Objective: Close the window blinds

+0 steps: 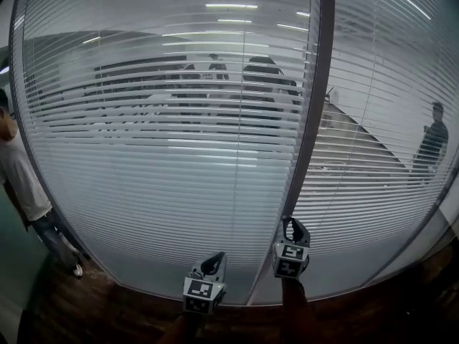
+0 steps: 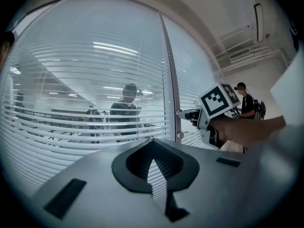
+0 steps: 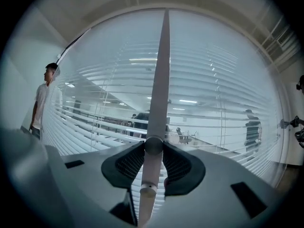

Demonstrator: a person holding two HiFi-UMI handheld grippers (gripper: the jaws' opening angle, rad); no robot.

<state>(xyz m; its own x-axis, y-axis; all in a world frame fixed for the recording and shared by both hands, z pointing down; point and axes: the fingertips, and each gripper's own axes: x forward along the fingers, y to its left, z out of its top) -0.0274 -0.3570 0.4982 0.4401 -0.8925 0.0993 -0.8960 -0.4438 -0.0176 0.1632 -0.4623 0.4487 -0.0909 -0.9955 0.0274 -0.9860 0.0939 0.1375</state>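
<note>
Glass office partition (image 1: 373, 213) hung with white horizontal slatted blinds (image 1: 165, 142), their slats tilted partly open so that the far side shows through; dark wooden floor (image 1: 107, 314) below.

Your right gripper (image 1: 292, 224) has its jaws set wide and pressed on either side of the small round grey knob (image 3: 153, 145). The knob stands out from the pale vertical frame post (image 3: 162, 70) between the two panes. Judged from its place, it is the tilt control.

Your left gripper (image 1: 212, 264) hangs just beside and lower, jaws closed tip to tip on nothing, apart from glass and post.

Risks:
- The knob looks smooth and round, so the dark pads (image 3: 130, 163) may slide round it without turning it if your squeeze slackens.
- A roll off the knob's own axis could lever the jaws off it.
- A turn the wrong way would open the slats further.

Judge progress by the slats, not by the gripper.
</note>
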